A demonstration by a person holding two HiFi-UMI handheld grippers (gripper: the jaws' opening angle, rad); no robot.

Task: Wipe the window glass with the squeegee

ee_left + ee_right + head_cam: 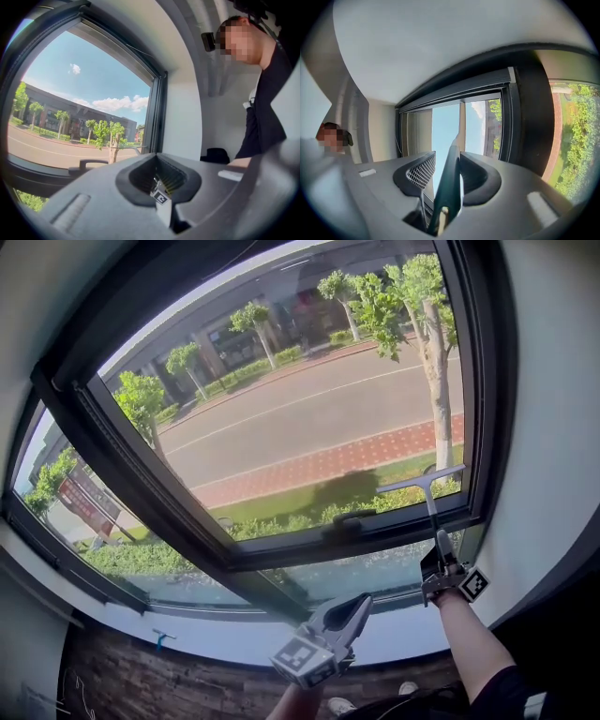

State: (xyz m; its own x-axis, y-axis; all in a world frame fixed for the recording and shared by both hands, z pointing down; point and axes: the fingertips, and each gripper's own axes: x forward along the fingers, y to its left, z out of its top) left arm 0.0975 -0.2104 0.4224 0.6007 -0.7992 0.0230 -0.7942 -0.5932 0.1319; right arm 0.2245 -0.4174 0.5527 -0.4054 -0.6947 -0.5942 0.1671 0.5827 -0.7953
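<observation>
The right hand-held gripper (440, 559) is clamped on the dark handle of the squeegee (428, 495), which runs up between its jaws (the right gripper view shows the handle (449, 185) pinched between them). The squeegee's blade bar lies level against the window glass (309, 418) in the lower right corner of the window frame (473, 427). It sits just above the frame's bottom rail, and its right end is close to the frame's right upright. Above and to the left of the blade the pane is open all the way to the frame's top and its slanting left member. A latch handle (345, 520) sits on the bottom rail, left of the squeegee's shaft.

The left hand-held gripper (359, 602) hangs below the frame, over the white sill (225, 638), well apart from the glass. Its jaws are together with nothing in them, as the left gripper view (161, 177) shows.
</observation>
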